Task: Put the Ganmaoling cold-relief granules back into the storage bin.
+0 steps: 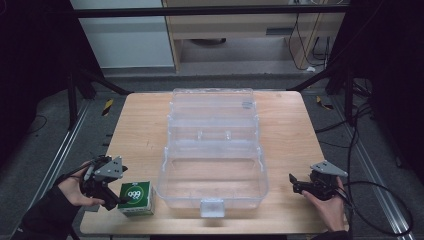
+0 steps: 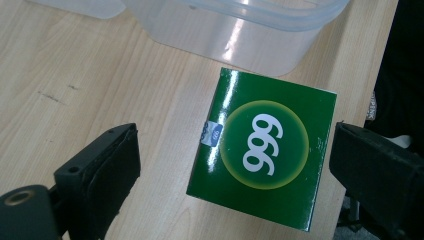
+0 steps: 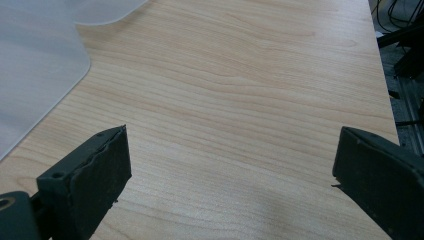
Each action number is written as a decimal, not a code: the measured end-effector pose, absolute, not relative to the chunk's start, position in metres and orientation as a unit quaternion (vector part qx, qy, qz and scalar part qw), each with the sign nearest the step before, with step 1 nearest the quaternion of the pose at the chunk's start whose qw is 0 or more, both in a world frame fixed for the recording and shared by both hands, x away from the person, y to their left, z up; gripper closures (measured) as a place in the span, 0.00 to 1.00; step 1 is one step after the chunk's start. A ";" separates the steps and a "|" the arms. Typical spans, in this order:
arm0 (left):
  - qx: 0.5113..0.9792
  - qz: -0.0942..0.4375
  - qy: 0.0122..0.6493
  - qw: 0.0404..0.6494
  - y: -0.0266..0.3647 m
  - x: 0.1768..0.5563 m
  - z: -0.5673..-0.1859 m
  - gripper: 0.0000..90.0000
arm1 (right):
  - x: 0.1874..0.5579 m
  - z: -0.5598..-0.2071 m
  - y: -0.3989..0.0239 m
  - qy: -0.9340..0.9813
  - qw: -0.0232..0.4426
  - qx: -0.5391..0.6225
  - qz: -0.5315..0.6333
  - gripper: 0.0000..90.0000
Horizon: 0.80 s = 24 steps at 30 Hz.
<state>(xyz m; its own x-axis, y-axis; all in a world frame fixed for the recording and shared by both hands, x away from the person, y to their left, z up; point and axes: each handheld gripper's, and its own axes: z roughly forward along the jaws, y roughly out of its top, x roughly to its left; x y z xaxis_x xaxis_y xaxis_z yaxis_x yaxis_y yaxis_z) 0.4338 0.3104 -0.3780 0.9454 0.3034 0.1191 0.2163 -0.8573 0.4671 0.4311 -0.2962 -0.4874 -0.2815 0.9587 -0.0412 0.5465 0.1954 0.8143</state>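
From the high view, I see a wooden desk [image 1: 140, 125] with a big clear box [image 1: 212, 165] lying open in the middle, its lid flipped back toward the far edge. That leaves the tub free to take things, I think. A small green box [image 1: 136, 198] sits near the front left corner of the desk, just beside the clear box. My left gripper [image 1: 111, 196] is right by it on the left. My right gripper [image 1: 298, 183] rests near the front right corner, well apart from everything.

In the left gripper view, the 2 jaws are spread wide with the green box between them, not touching — ready to squeeze, I guess. The box is almost square, so I can't pick a long side. Its top face with "999" points up, and the digits run sideways to me.

In the right gripper view, the jaws are wide apart over bare wood — holding nothing.
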 end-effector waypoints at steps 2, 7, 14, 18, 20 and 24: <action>0.961 0.089 0.134 0.227 0.309 0.433 -0.381 0.06 | 0.431 -0.488 -0.296 0.718 0.290 0.524 0.355 0.03; 0.965 0.084 0.127 0.214 0.305 0.432 -0.389 0.05 | 0.431 -0.488 -0.296 0.720 0.288 0.524 0.353 0.03; 0.972 0.075 0.112 0.193 0.298 0.430 -0.397 0.03 | 0.432 -0.489 -0.295 0.723 0.288 0.521 0.350 0.02; 0.974 0.072 0.107 0.185 0.295 0.431 -0.400 0.03 | 0.432 -0.490 -0.295 0.725 0.286 0.521 0.348 0.02; 0.976 0.073 0.104 0.178 0.293 0.432 -0.403 0.03 | 0.432 -0.490 -0.294 0.726 0.285 0.520 0.347 0.02; 0.977 0.070 0.101 0.172 0.290 0.434 -0.408 0.02 | 0.432 -0.491 -0.294 0.728 0.285 0.519 0.345 0.02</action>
<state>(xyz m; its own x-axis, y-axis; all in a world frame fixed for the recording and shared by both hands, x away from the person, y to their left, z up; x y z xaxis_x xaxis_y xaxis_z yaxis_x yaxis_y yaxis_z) 0.4336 0.2905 -0.4083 0.9698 0.2216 0.1021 0.1734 -0.9204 0.3503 0.4325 -0.2943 -0.4906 -0.2993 0.9524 -0.0577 0.5586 0.2239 0.7987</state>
